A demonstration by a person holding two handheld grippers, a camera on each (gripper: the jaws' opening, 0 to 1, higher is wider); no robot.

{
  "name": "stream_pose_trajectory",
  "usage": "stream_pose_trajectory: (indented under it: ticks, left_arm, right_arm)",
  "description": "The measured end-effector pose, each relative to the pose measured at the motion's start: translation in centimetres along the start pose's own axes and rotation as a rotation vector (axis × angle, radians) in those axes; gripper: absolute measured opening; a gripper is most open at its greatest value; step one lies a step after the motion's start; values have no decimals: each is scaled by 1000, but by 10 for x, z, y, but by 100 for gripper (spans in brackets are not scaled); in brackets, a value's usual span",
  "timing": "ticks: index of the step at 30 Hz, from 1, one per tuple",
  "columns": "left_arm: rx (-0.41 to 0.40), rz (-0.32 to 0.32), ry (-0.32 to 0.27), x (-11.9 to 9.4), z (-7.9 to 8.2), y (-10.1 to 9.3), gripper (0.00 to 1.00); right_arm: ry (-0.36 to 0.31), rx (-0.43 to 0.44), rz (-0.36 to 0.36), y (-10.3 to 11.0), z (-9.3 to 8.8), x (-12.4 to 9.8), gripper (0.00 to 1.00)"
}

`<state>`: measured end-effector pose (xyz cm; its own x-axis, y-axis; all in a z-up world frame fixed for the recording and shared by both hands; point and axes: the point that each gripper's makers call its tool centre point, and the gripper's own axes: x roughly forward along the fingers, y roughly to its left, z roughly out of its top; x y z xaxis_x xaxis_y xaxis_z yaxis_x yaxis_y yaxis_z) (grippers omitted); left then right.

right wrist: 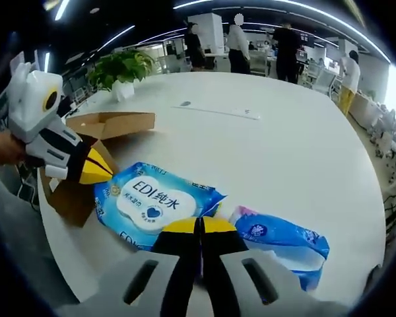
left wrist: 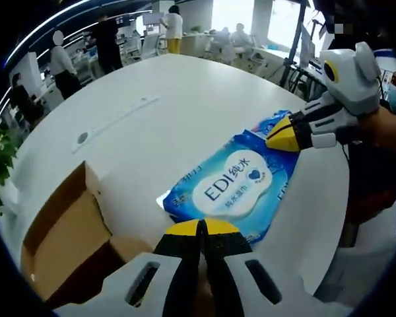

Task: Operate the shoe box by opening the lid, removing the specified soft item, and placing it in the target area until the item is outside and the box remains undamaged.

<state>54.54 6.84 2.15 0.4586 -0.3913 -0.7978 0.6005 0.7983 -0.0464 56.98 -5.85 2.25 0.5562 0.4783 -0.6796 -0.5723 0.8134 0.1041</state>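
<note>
Left gripper view: the left tongs [left wrist: 200,228] sit pressed together at the near edge of a blue wet-wipes pack [left wrist: 234,185] lying flat on the white desk [left wrist: 185,99]. The right tongs [left wrist: 282,137], tips together, touch its far corner. The open cardboard shoe box [left wrist: 66,238] lies beside it.

Right gripper view: the right tongs [right wrist: 199,226] are closed over the pack [right wrist: 152,201]. A 2nd blue packet [right wrist: 280,238] lies just beside. The left tongs [right wrist: 96,170] meet the pack's box-side end; the box [right wrist: 109,124] is behind.

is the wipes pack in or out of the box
Out: the wipes pack lies flat on the white table, beside the open cardboard box.
</note>
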Motion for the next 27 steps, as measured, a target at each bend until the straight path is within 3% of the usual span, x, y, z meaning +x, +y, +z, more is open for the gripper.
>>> stream_pose_trajectory:
  ticks: [14, 21, 27]
  left_arm:
    - [74, -11, 59, 7, -16, -7, 0]
    - [120, -10, 95, 6, -24, -7, 0]
    - [107, -4, 89, 2, -26, -6, 0]
  right_arm:
    - [42, -66, -16, -1, -18, 8, 0]
    - [74, -51, -18, -2, -24, 7, 0]
    - [86, -58, -17, -1, -27, 4, 1]
